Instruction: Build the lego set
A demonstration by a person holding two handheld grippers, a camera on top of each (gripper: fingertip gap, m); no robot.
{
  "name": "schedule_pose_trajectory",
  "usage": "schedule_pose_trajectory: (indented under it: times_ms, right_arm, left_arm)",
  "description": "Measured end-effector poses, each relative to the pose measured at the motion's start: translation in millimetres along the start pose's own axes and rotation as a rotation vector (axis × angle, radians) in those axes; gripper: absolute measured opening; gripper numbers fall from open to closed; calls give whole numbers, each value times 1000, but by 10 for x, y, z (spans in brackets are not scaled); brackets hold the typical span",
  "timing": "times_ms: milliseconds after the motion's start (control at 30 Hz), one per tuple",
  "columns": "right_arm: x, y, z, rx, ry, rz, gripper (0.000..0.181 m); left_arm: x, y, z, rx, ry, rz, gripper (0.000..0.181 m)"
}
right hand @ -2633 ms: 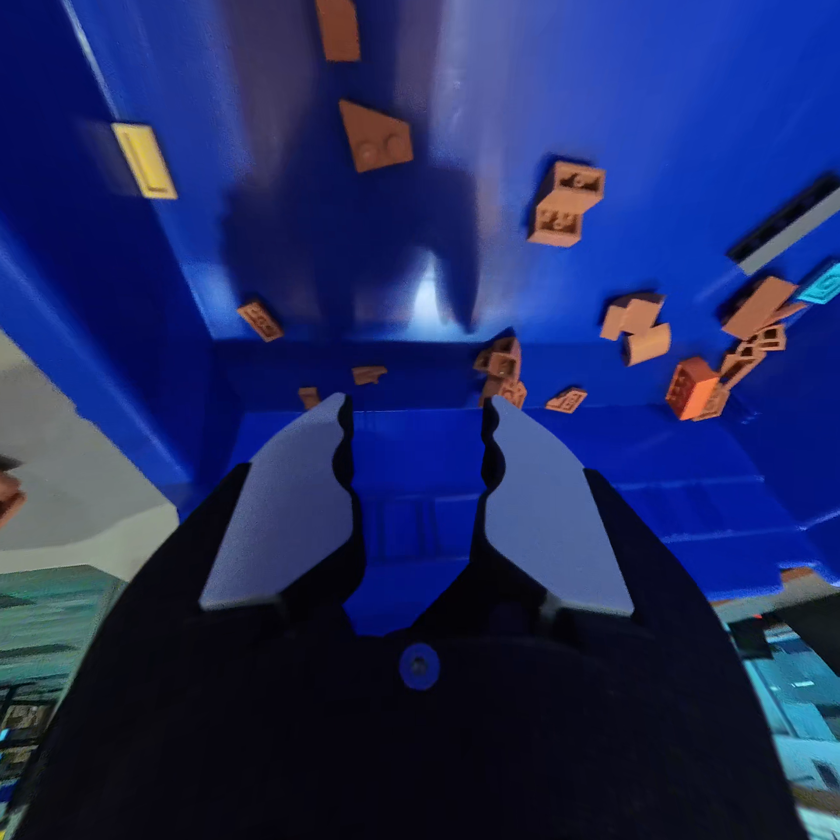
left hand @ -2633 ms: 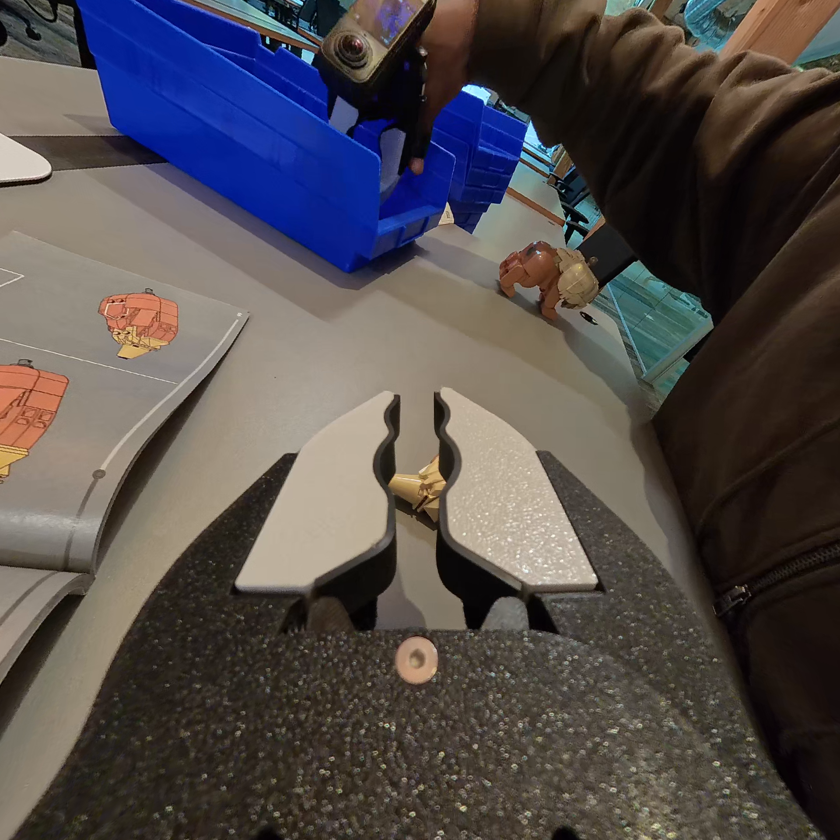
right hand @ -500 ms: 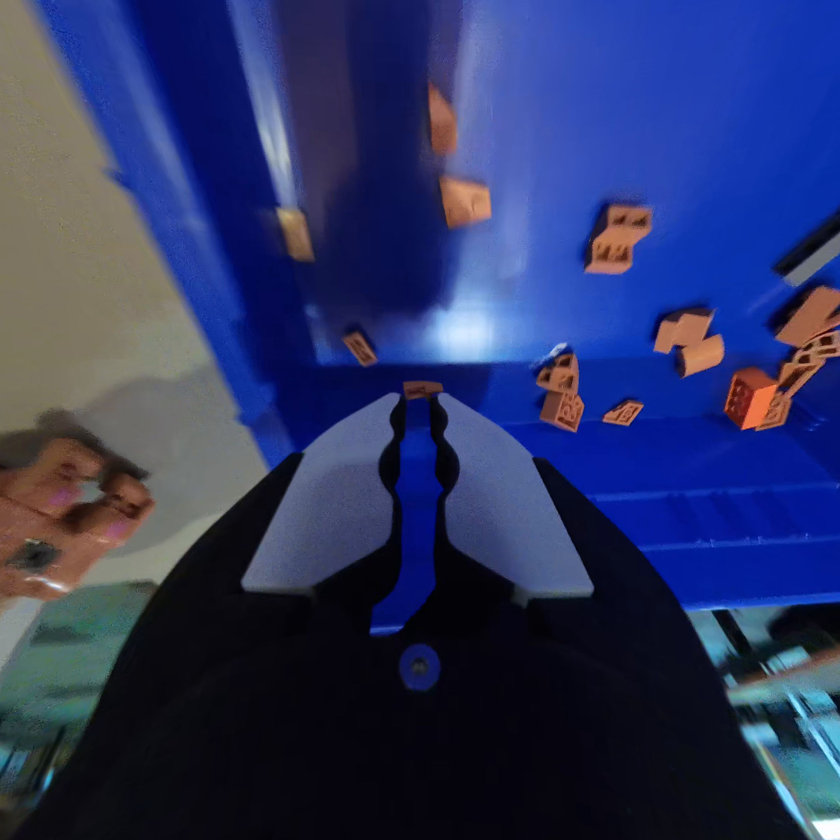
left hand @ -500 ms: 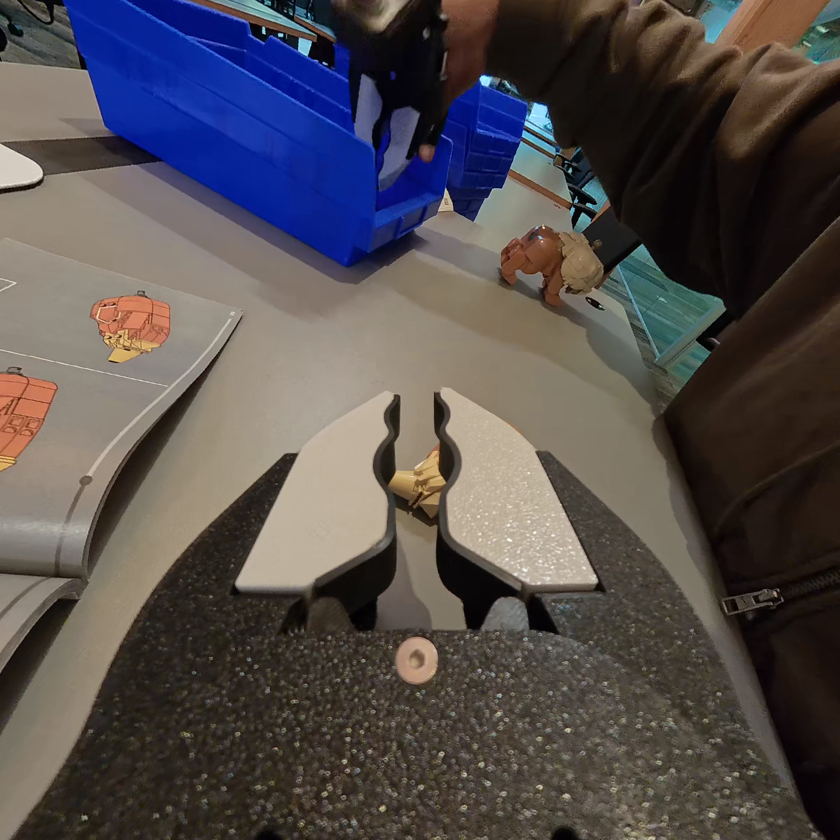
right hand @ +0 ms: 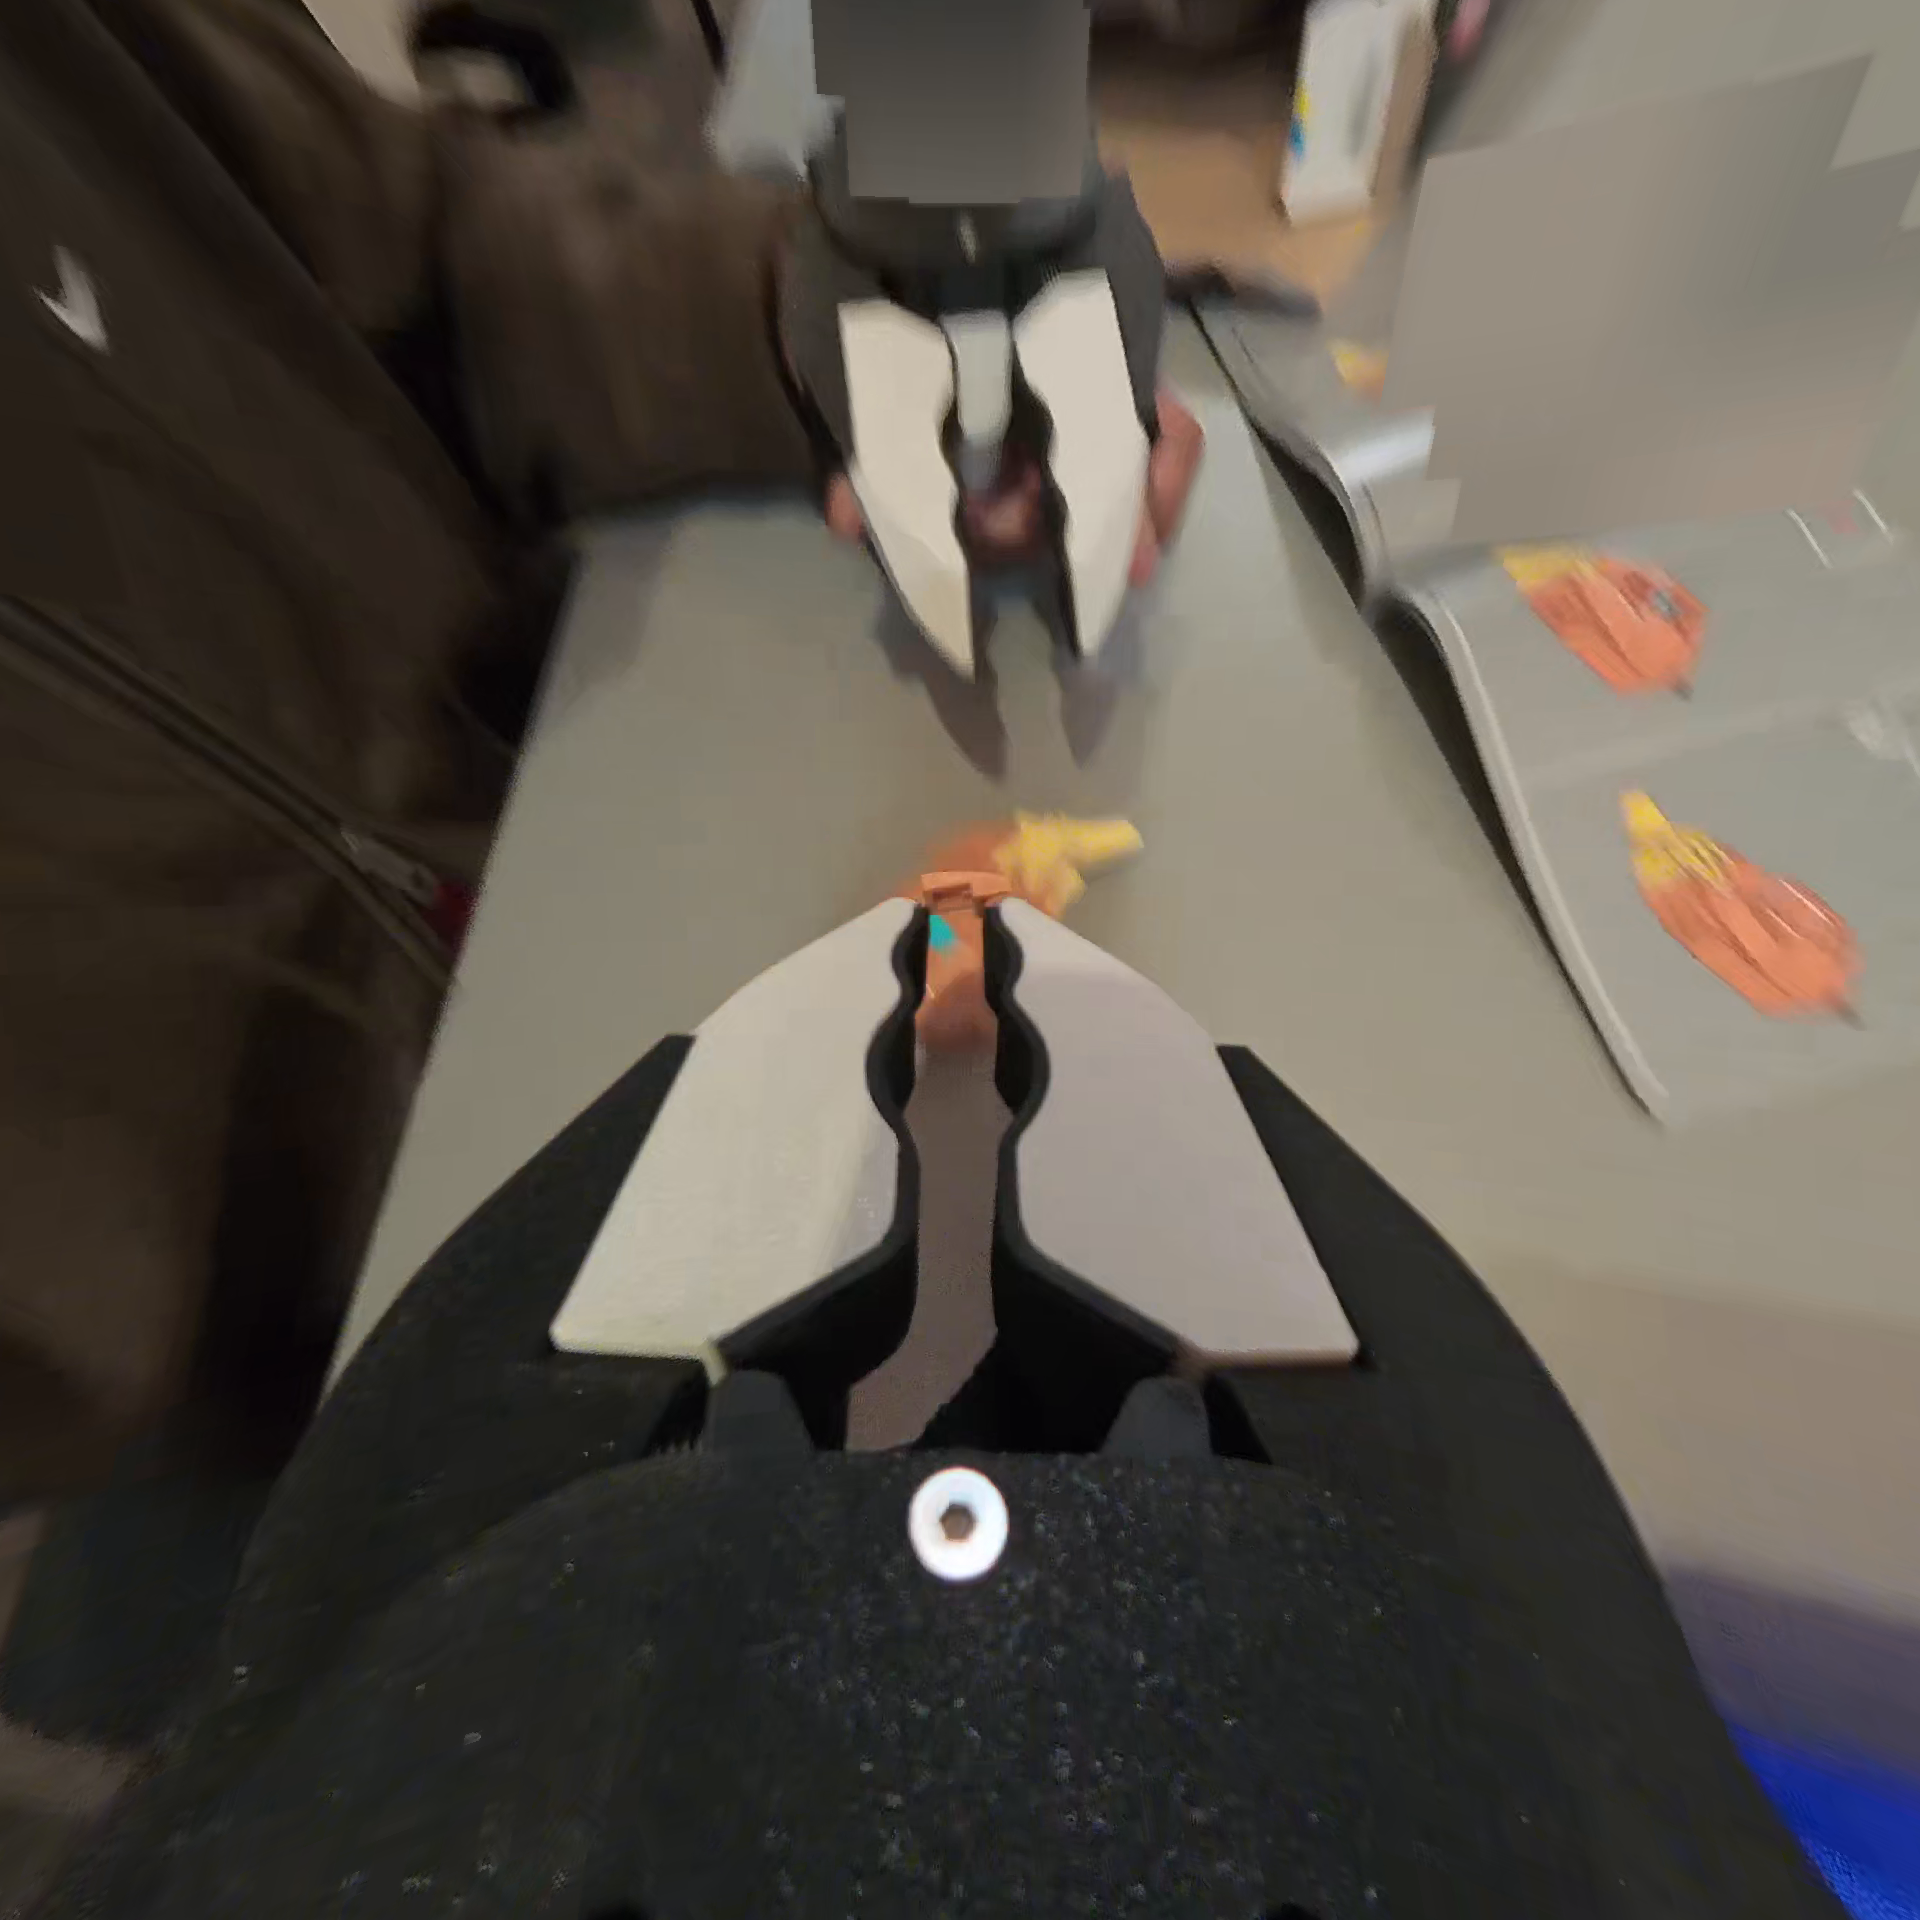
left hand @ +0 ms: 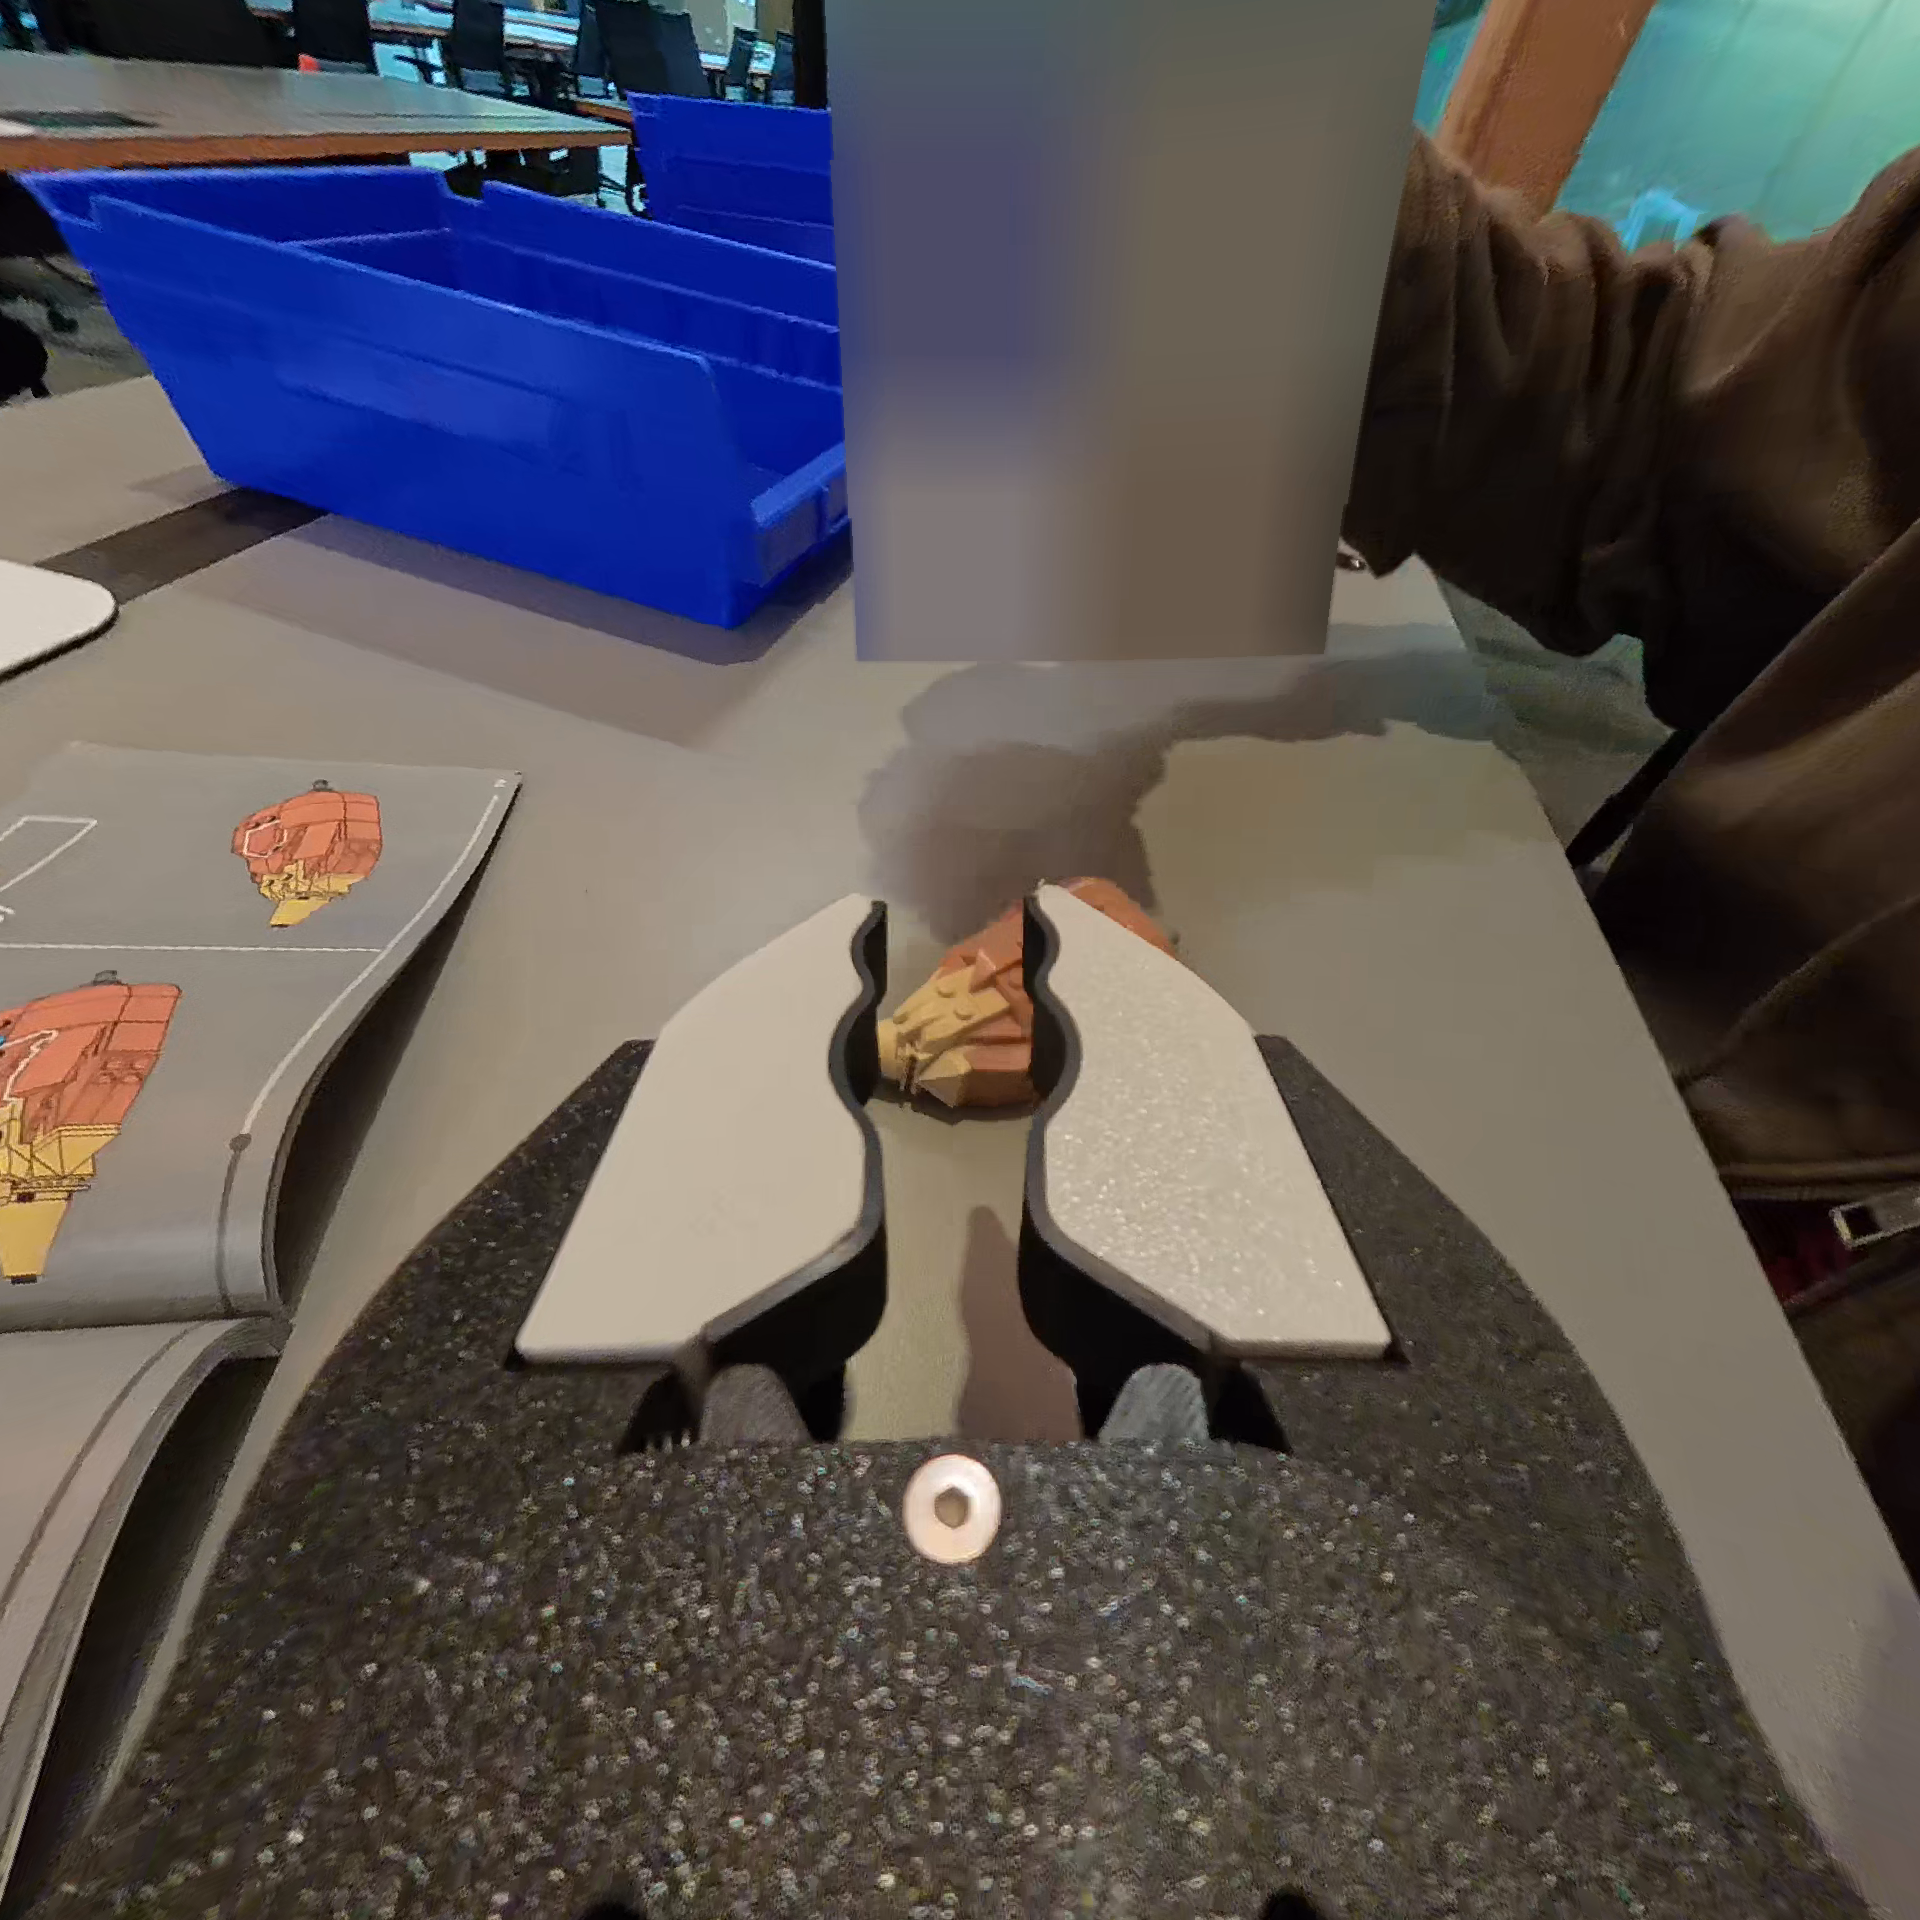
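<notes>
Right gripper (right hand: 954, 914), jaws pinching small brown brick (right hand: 954, 890), nears tan-brown lego model (left hand: 961, 1029) on grey desk (left hand: 1299, 1039); left gripper (left hand: 954, 920) jaws narrowly parted w/ model between, contact unclear; instruction booklet (left hand: 208, 997) beside.

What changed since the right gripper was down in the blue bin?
The right gripper left the blue bin and now hangs over the table, shut on a small reddish-brown piece, near the tan-and-brown model. The left gripper opened wider around the model. The instruction booklet stayed put.
</notes>
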State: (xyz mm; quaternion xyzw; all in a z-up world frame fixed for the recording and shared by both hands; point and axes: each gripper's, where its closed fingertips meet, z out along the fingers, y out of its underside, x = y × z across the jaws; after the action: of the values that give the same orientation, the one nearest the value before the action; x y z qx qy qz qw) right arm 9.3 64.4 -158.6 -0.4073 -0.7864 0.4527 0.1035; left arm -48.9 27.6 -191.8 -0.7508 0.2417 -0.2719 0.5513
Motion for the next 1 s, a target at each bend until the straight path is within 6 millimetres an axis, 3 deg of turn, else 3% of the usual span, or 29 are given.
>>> schedule_pose_trajectory:
  times_ms: [167, 400, 700, 1000]
  right_arm:
    - [-82, -181, 439, 246, -126, 116, 10]
    - [-111, -362, 461, 486, -307, 248, 10]
    - [-323, -360, 601, 464, -460, 261, 10]
    - [-436, -334, 633, 436, -509, 252, 10]
  left_arm:
    - [132, 61, -43, 5, 3, 139, 29]
    - [190, -262, -101, 175, -131, 418, 33]
    - [410, -365, -78, 230, -184, 788, 35]
    - [536, -292, -20, 180, -168, 949, 20]
